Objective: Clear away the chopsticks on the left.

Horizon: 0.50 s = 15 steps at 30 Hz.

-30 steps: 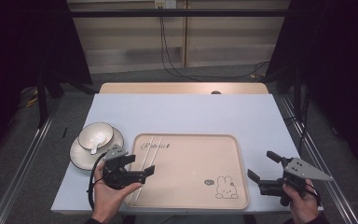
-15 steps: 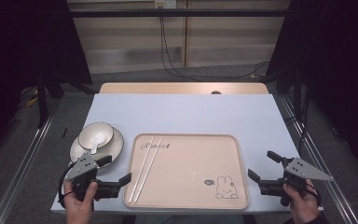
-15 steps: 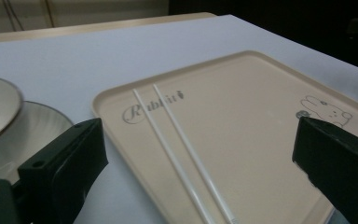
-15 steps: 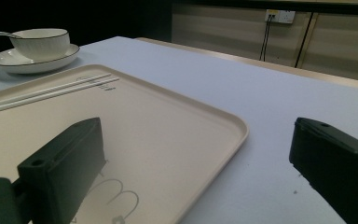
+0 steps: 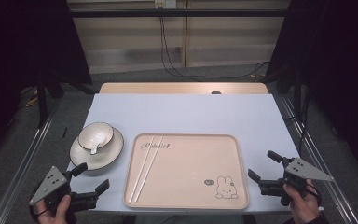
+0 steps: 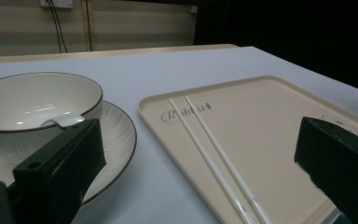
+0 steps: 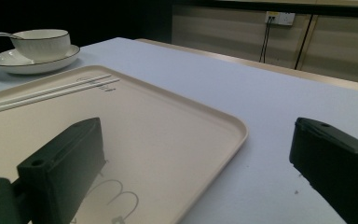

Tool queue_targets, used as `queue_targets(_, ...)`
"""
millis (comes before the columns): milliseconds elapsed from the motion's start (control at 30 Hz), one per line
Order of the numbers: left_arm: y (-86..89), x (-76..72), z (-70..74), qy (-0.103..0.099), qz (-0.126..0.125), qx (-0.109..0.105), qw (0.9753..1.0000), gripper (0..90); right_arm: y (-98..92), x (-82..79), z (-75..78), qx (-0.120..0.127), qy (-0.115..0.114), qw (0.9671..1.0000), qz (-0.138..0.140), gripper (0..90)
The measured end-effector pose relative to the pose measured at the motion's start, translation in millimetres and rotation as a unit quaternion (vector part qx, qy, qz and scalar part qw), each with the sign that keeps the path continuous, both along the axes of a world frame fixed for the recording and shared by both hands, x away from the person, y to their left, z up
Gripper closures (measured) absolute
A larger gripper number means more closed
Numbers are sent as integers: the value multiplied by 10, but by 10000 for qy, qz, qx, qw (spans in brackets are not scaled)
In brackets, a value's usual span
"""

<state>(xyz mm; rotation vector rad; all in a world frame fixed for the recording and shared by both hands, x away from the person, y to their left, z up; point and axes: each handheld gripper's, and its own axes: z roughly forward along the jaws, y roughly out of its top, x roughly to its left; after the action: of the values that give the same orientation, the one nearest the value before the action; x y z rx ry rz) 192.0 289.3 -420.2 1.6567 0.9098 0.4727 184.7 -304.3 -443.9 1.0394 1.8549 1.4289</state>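
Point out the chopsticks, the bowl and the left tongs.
chopsticks (image 5: 144,169), high view, middle of the pair's shafts.
bowl (image 5: 95,135), high view, inner wall.
left tongs (image 5: 91,176), high view, midway between the two tips.

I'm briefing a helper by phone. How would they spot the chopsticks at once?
Find the beige rectangular tray in the middle of the pale blue table. Along its left side lie the two thin white chopsticks, side by side. Nothing else there is long and stick-like; the neighbouring white bowl is round.
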Motion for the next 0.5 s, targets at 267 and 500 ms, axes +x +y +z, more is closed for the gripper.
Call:
queue_targets(267, 96, -91, -114, 60, 246, -47, 9997, 14, -27, -8, -5, 65, -59, 10000, 21, 12)
queue_targets(500, 163, -107, -109, 15, 406, -163, 9990, 13, -46, -19, -12, 118, -40, 9999, -4, 9)
